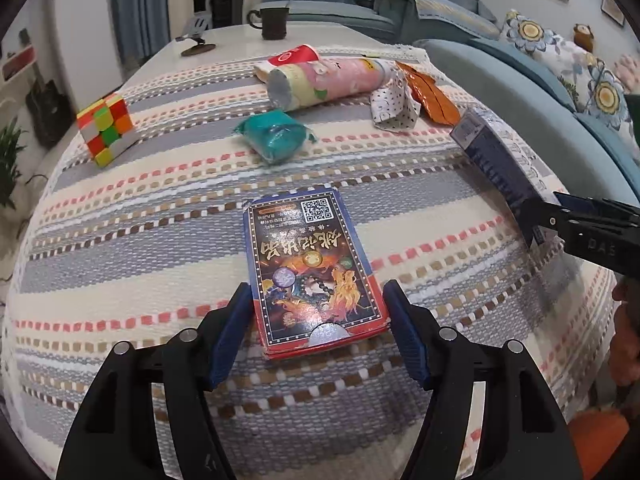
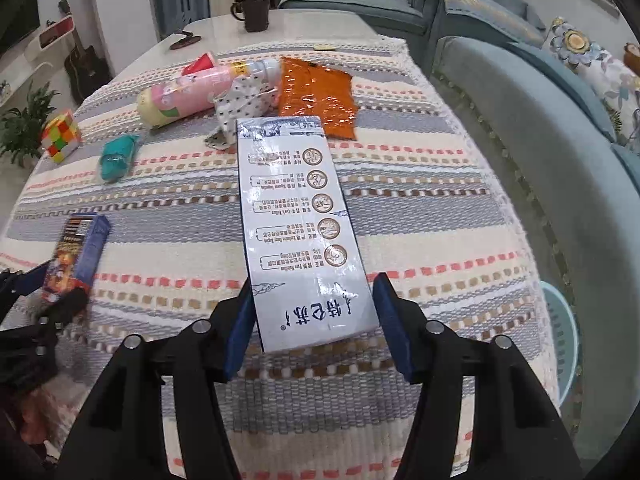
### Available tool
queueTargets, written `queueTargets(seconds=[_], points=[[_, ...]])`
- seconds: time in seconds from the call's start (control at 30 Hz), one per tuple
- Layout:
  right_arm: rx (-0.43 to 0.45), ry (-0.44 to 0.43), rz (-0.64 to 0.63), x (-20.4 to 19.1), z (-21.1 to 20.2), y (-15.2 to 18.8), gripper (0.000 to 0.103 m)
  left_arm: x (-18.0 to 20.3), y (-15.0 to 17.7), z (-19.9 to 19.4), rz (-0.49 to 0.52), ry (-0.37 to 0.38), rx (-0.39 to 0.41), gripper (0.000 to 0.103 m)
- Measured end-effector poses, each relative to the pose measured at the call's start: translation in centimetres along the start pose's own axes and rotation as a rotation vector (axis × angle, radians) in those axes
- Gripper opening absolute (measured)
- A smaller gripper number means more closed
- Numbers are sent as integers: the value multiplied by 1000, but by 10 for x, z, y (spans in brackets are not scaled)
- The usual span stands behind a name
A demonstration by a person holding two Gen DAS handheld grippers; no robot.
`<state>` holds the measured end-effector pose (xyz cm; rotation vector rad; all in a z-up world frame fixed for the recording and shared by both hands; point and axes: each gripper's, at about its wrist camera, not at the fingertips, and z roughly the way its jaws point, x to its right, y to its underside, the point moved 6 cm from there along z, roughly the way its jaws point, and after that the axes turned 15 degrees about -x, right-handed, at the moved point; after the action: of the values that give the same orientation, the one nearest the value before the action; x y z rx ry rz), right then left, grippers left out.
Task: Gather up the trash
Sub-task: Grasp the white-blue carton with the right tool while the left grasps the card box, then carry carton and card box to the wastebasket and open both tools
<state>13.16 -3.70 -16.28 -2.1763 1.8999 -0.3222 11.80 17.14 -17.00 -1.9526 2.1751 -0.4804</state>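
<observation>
Our left gripper [image 1: 318, 322] is clamped on a flat card box [image 1: 314, 270] with a QR code, blue pads pressed to both long edges, the box tilting up off the striped cloth [image 1: 160, 240]. Our right gripper [image 2: 316, 322] is clamped the same way on a long white milk carton [image 2: 298, 220], which juts forward above the cloth.

Ahead of the card box the cloth lies bare as far as a teal wrapper [image 1: 274, 136]. Beyond it a pink cylindrical bottle [image 1: 332, 78] lies on its side, touching a crumpled polka-dot paper [image 1: 392, 106] and an orange foil wrapper [image 1: 434, 98]. A Rubik's cube [image 1: 108, 128] sits near the left edge, well apart from the trash.

At the far end stands a dark mug [image 1: 274, 22] on the bare tabletop [image 1: 232, 46]. A blue sofa [image 2: 540, 140] runs close along the right edge.
</observation>
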Motion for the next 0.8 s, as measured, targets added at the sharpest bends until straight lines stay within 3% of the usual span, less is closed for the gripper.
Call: queueTargets(seconds=[0.07,0.13,0.27,0.37,0.43,0.47,0.5,0.57,0.63,0.8], points=[[12,-81,-17,-5,-4,0,70,-3,-1,-1,-38,33,-4,74],[46,-89,-36,-6,-10,-3,77,-7,-3,-1,-90,52,-1,86],[65,-51,-72,-8,-10,-17,77,-9,-10,3,-172,23,-15,86],[45,-21,-89,-7,0,-31,77,-3,-14,7,-175,-48,-51,83],[27,-19,-92,-6,7,-36,77,2,-16,9,-158,-125,-64,68],[16,-26,-90,-5,10,-38,76,3,-17,9,-149,-155,-65,65],[9,-39,-86,-5,13,-39,68,4,-18,9,-140,-168,-63,58],[-18,-91,-78,-4,19,-40,53,9,-21,9,-121,-147,-56,58],[2,-103,-64,-3,17,-41,53,13,-24,8,-117,-146,-44,57],[74,-124,-21,15,-9,-39,52,40,-39,-11,-92,11,38,57]])
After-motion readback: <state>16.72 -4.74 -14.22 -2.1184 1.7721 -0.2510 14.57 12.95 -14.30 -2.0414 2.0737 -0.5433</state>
